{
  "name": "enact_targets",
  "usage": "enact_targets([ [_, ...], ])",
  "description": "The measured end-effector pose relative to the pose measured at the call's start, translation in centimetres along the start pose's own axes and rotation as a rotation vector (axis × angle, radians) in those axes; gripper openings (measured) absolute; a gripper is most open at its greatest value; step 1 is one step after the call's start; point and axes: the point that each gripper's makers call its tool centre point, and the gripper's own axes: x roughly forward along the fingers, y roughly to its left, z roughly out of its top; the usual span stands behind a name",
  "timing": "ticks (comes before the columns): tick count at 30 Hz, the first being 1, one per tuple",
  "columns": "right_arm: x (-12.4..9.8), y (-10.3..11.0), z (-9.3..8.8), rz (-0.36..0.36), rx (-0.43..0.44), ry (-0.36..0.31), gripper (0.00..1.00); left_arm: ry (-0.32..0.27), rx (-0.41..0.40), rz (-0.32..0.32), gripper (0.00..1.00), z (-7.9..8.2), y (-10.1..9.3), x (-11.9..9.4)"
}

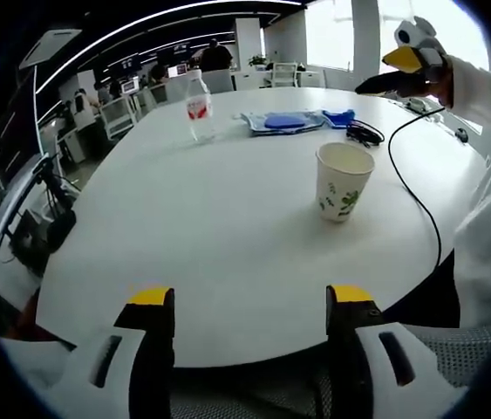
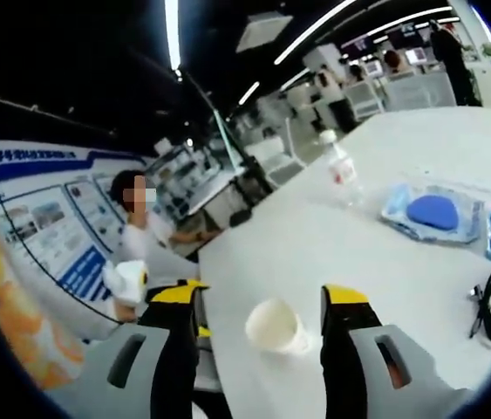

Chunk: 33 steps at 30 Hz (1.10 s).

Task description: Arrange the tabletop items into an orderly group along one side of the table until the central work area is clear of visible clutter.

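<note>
Left claw (image 1: 249, 305) hangs with jaws apart at the table's (image 1: 228, 262) near edge; far off stands a bottle (image 1: 198, 106), nearer right a paper cup (image 1: 342, 181). Right claw (image 2: 258, 305) gapes above the cup (image 2: 276, 327).

Lighting: bright, even office light. Source one, long white ceiling strip lights (image 1: 153, 22), bent into arcs by the fisheye lens. Source two, tall windows (image 1: 337, 30) behind the far edge, blown out to plain white.

Surface: the round white counter (image 1: 228, 253) glows pale, with a soft sheen and little glare. Shadows: faint, a soft grey patch at the foot of the white paper cup with green leaf print (image 1: 343, 181).

Focus: the left gripper view is fairly sharp at its centre. The right gripper view is softer, smeared with motion blur; its clear plastic water bottle with red label (image 2: 339, 170) is hazy. Straight lines curve towards both edges.
</note>
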Motion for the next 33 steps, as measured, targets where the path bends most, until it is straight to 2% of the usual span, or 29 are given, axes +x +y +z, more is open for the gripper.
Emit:
enact_targets([
  [4, 0.0, 0.0, 0.0, -0.004, -0.019, 0.008, 0.55, 0.003, 0.002, -0.004, 0.71, 0.0, -0.1, 0.0],
  [8, -0.1, 0.0, -0.4, -0.013, -0.070, 0.045, 0.55, 0.003, 0.001, -0.003, 0.71, 0.0, -0.1, 0.0],
  [14, -0.3, 0.5, -0.1, -0.005, -0.099, 0.048, 0.55, 0.004, 0.000, -0.001, 0.71, -0.1, 0.0, 0.0],
  [21, 0.0, 1.3, -1.4, 0.003, -0.198, 0.130, 0.55, 0.002, 0.004, -0.002, 0.71, 0.0, 0.0, 0.0],
  [28, 1.4, 3.3, -4.0, 0.049, -0.410, 0.291, 0.53, 0.002, 0.007, 0.001, 0.70, 0.0, 0.1, 0.0],
  [31, 2.5, 4.0, -5.2, 0.060, -0.553, 0.370, 0.49, 0.003, 0.009, 0.000, 0.70, 0.0, 0.0, 0.0],
  [33, 3.3, 4.8, -6.4, 0.098, -0.652, 0.436, 0.45, 0.004, 0.013, -0.001, 0.70, -0.1, 0.0, 0.0],
])
